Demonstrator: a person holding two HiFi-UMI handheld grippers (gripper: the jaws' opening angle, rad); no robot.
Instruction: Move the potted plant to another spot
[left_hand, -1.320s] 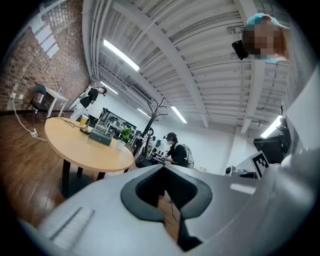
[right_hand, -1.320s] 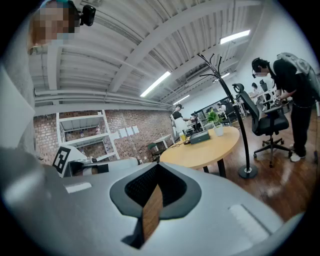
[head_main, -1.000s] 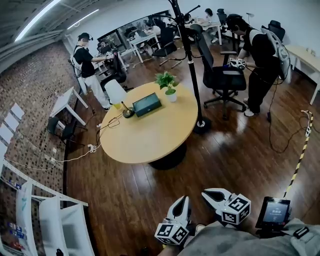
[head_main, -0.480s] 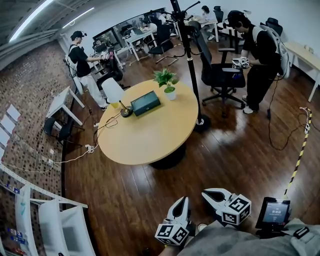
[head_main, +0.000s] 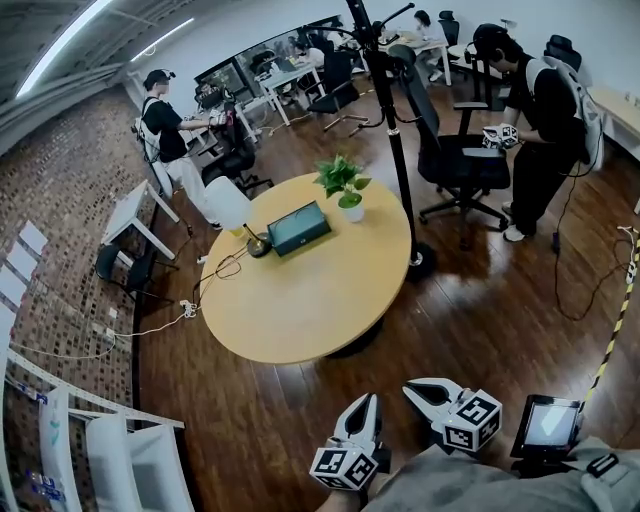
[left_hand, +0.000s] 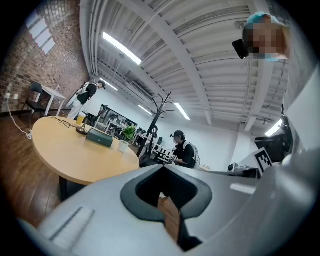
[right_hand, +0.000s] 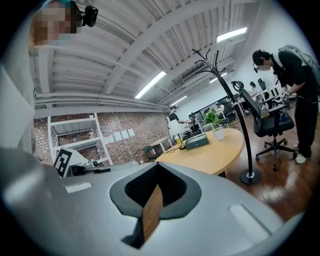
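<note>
Near the far edge of the table (head_main: 300, 310) stands the potted plant (head_main: 345, 192), well apart from left gripper (head_main: 371, 398) and right gripper (head_main: 409, 387), both closed, empty. Likely light, pot breakable; grip its wall, not leaves.

Left claw (head_main: 371, 398), right claw (head_main: 411, 386): both closed

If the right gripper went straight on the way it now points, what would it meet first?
Probably the near edge of the round wooden table. The right gripper, shut and empty, aims at it with nothing between; depth is unclear, so it might pass just under the top.
</note>
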